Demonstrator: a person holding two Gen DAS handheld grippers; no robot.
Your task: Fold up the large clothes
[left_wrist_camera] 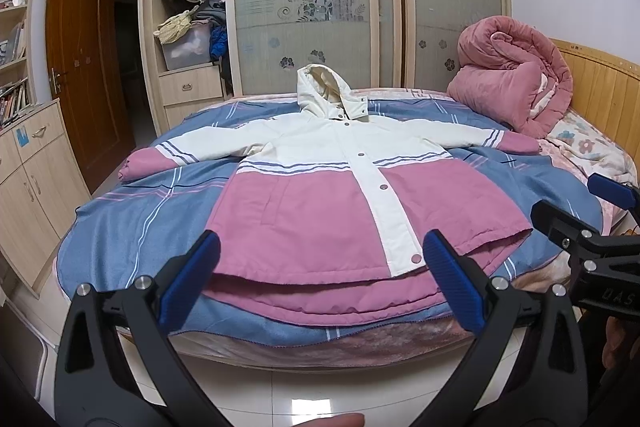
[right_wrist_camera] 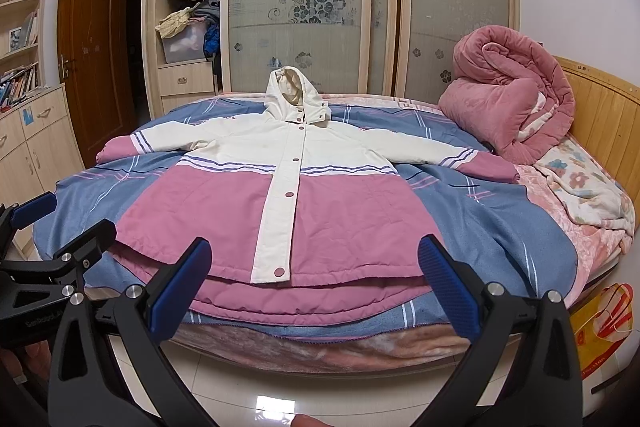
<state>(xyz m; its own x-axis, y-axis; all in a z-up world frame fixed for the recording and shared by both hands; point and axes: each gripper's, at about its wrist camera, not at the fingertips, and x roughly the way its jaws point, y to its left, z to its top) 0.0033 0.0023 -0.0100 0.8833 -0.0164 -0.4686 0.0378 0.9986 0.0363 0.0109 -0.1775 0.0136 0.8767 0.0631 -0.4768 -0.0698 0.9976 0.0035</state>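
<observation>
Across the middle of both frames my pink-and-white hooded jacket (left_wrist_camera: 320,195) lies flat on the blue plaid blanket (left_wrist_camera: 132,227) covering the bed (left_wrist_camera: 320,347), front side up and snapped shut. Its long axis runs straight away from me: hem at the lower centre, hood (left_wrist_camera: 318,91) toward the upper centre, 2 sleeves spread to the left and right edges. My left hand-held gripper (left_wrist_camera: 320,271) hangs just short of the hem with its blue pads spread wide and nothing between them. My right hand-held gripper (right_wrist_camera: 316,275) hovers the same way, wide apart and empty. Each sits near its own hem corner, so I judge the left suits the sleeve at frame left (left_wrist_camera: 160,159), the right the sleeve at frame right (right_wrist_camera: 472,163).
</observation>
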